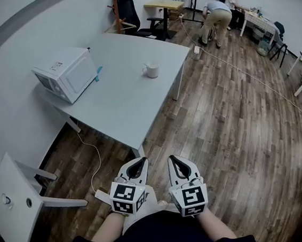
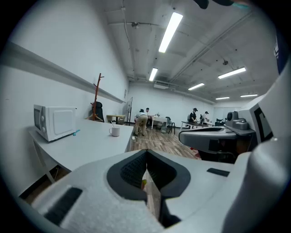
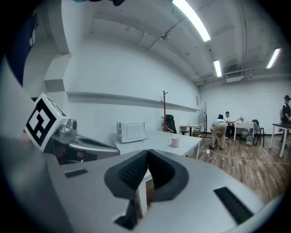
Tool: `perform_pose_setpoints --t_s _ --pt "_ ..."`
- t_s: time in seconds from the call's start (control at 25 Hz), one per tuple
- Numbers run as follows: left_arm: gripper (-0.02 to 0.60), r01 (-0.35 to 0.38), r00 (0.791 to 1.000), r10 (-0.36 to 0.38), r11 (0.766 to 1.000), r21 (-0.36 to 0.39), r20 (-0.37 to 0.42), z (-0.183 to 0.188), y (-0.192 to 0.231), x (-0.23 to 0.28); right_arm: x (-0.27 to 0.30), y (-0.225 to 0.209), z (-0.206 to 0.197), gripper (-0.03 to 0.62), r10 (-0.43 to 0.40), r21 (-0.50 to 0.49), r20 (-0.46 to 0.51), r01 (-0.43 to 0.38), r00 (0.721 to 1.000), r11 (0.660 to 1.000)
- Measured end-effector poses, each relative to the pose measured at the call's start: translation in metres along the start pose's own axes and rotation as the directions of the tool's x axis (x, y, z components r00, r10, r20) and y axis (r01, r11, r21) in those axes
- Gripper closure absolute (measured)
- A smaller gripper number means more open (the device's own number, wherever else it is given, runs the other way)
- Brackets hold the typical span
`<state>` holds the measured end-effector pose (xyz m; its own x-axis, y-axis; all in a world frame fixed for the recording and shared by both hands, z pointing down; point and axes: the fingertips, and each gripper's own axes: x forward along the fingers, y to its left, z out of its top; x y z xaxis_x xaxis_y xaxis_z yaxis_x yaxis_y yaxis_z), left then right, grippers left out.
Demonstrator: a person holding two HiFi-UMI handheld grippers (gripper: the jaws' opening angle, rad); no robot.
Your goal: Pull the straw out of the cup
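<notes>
- Both grippers are held low and close to the person's body, over the wood floor (image 1: 231, 126) and well short of the table (image 1: 126, 104).
- The left gripper (image 1: 143, 160) has its jaws pressed together. In the left gripper view (image 2: 146, 153) the dark pads meet at the tip with nothing pinched between them.
- Same deal with the right gripper (image 1: 173, 160). In its own view (image 3: 148, 153) the jaws are closed tip to tip and empty.
- The two grippers sit side by side, just apart, both pointing roughly toward the table.
- The cup (image 1: 152, 69) is a white mug standing upright on the far half of the table, near the right edge and well apart from both grippers. It also shows in the gripper views (image 2: 114, 131) (image 3: 174, 142).
- The straw is too small to really make out from here.
- A white microwave (image 1: 64, 74) sits on the left side of the table, against the wall, with a small teal thing (image 1: 98, 73) by its corner.
- A white chair (image 1: 16, 200) is at bottom left, and a cable (image 1: 95, 163) trails on the floor under the table edge.
- Way in the back, people (image 1: 218, 20) are at another table (image 1: 258, 21).
</notes>
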<state>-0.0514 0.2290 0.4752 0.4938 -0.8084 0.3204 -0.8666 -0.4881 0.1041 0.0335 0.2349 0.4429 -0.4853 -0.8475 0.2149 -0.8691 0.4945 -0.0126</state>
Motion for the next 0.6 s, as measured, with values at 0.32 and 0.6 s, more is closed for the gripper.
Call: perform_pose_setpoints --t_s 0.32,0.6 --pt "0.561 -0.001 1.0 0.001 1.0 -0.008 0.0 0.0003 -0.0024 0.0023 -0.0006 -0.0034 -0.0017 0.565 0.003 -0.002 -0.005 -0.003 1.0 1.0" --pt "0.561 -0.006 1.0 0.006 1.0 -0.008 0.0 0.0009 -0.005 0.0017 -0.0032 -0.006 -0.0001 0.563 0.012 0.063 0.019 -0.013 1.0 0.998"
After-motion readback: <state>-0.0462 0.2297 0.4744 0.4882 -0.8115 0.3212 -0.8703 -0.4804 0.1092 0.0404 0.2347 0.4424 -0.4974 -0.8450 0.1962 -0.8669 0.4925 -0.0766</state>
